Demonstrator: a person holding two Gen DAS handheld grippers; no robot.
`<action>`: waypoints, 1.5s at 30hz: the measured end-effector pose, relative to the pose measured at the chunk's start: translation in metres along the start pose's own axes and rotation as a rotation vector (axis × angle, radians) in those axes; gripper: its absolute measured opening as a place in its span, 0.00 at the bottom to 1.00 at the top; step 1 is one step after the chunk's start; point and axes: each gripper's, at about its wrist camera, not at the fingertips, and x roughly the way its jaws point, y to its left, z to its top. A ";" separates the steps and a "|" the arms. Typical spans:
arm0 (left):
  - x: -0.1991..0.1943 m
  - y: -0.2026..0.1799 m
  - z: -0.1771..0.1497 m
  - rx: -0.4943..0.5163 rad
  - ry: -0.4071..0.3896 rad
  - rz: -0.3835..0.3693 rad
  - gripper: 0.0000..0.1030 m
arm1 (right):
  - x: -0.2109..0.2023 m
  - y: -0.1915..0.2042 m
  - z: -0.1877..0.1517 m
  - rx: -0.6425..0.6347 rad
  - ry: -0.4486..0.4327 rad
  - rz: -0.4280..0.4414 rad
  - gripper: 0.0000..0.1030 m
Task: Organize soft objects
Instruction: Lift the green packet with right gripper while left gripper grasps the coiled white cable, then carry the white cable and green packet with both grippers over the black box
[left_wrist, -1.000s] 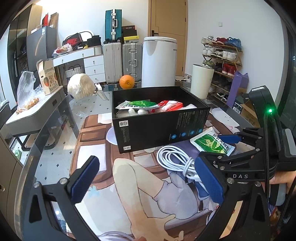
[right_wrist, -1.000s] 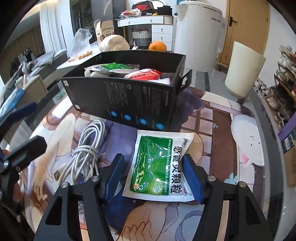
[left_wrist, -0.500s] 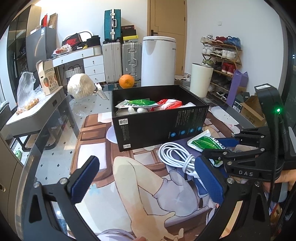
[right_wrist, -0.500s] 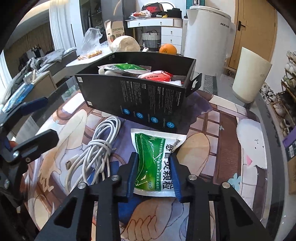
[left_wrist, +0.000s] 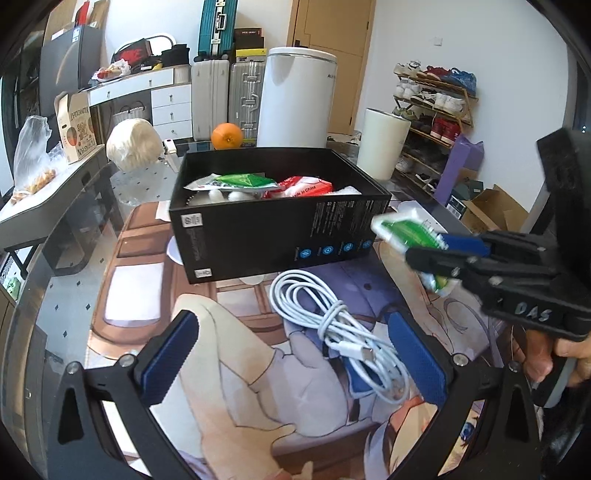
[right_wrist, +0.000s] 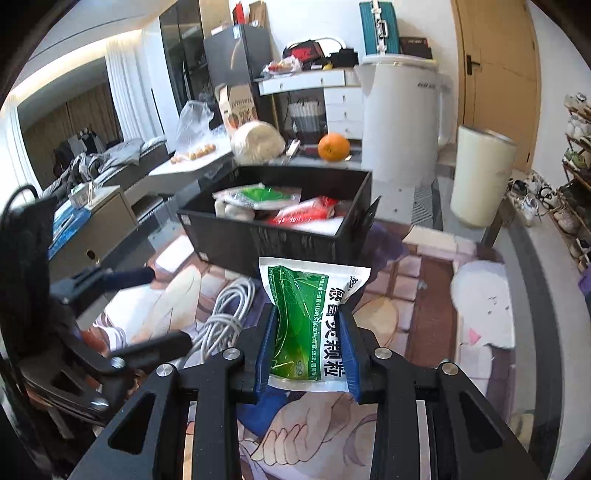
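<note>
**Green sachet pinched and off the mat, cable loose by the box**

The left gripper (left_wrist: 291, 354) hangs low over the printed cartoon table mat (left_wrist: 229, 373), its blue-padded fingers (left_wrist: 168, 356) spread wide apart with nothing between them. Just ahead of its right finger lies the coiled white charging cable (left_wrist: 332, 325), resting on the mat in front of the near wall of the black rectangular cardboard box (left_wrist: 273, 236). The box stands toward the mat's far edge and holds a green-and-white packet (left_wrist: 236, 181), a red-and-white packet (left_wrist: 301, 188) and some pale rounded items.

To the right, the right gripper (right_wrist: 308, 354) is clamped on the green-and-white foil sachet with Chinese lettering (right_wrist: 312, 314). Its two blue pads squeeze the sachet's lower half from either side, buckling it inward, while the upper half sticks out past the fingertips. The sachet is held clear of the mat, near the box's near right corner and outside it.
</note>
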 end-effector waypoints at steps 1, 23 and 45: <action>0.002 -0.002 -0.001 -0.001 0.008 0.000 1.00 | -0.002 -0.001 0.001 0.002 -0.008 -0.003 0.31; 0.031 -0.017 -0.007 0.043 0.132 0.104 0.89 | -0.023 -0.006 0.008 -0.006 -0.085 -0.022 0.31; 0.014 -0.023 -0.013 0.098 0.081 -0.017 0.16 | -0.026 0.000 0.010 -0.022 -0.104 -0.007 0.31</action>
